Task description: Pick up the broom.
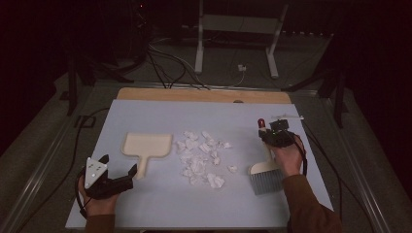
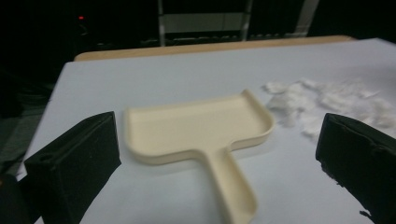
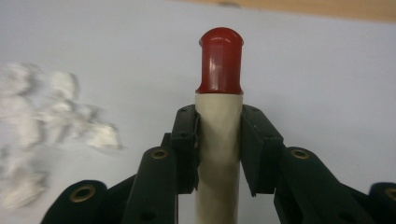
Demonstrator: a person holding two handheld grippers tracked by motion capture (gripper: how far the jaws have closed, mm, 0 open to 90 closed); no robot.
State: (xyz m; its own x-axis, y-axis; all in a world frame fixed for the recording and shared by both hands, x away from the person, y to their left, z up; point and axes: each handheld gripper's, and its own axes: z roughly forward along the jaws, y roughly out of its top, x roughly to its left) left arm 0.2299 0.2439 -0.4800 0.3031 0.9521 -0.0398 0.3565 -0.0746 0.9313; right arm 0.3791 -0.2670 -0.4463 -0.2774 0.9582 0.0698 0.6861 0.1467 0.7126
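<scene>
Right gripper (image 3: 218,140) clamps the brush (image 1: 266,174) handle; left gripper (image 2: 219,154) (jaws spread) faces the empty dustpan (image 2: 196,126).

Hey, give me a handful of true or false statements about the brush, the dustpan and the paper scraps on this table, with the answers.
1. The right gripper is shut on the brush handle. True.
2. The dustpan is held in the left gripper. False: it lies on the table, and the left jaws stand open, empty.
3. The paper scraps lie between dustpan and brush. True.
4. The brush handle's cap is blue. False: it is red.
5. The scraps are inside the dustpan. False: they lie beside it.
</scene>
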